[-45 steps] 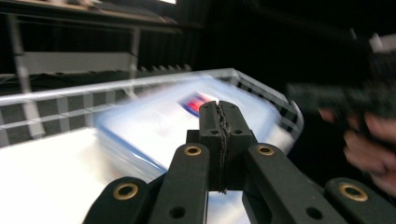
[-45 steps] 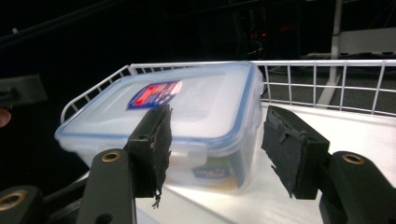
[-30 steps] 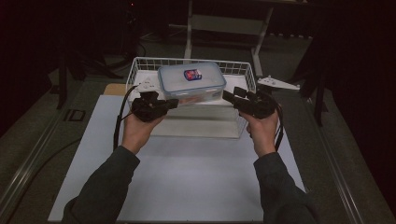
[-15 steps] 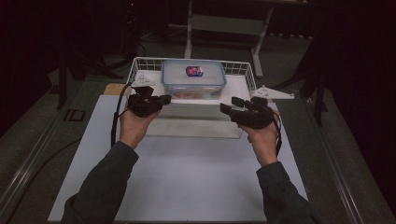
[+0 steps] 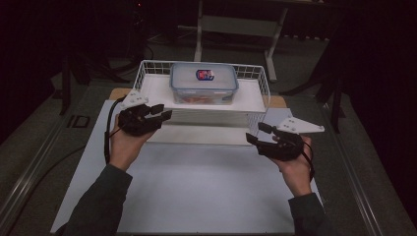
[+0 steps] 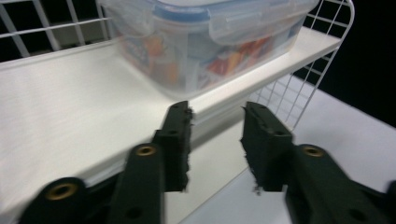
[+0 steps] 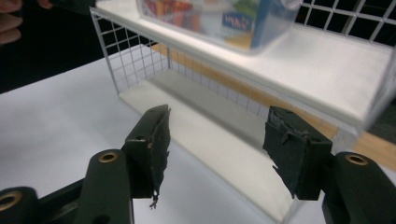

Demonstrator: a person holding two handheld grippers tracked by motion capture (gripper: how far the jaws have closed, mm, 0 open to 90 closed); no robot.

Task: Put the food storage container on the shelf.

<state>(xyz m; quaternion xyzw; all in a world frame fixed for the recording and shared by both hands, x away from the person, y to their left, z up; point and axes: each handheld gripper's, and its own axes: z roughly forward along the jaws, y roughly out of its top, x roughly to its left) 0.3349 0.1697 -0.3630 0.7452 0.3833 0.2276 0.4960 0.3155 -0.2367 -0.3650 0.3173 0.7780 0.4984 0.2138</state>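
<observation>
A clear plastic container with a blue-rimmed lid and a red-and-blue label rests on the top board of a white wire shelf. Colourful contents show through its wall in the left gripper view. My left gripper hovers at the shelf's front left corner, open and empty, with its jaws pointing at the board edge below the container. My right gripper is off the front right corner, lower and nearer the person, open with nothing between its jaws. The container sits above and beyond it.
The shelf has a lower board under the top one and wire-mesh sides. It stands on a white mat over a grey table. A wooden board peeks from behind the shelf. Dark stands and table legs are at the back.
The container, held up between both grippers a second ago, now rests on the top board. Both grippers have let go and drawn back toward the person, the right one farther.
</observation>
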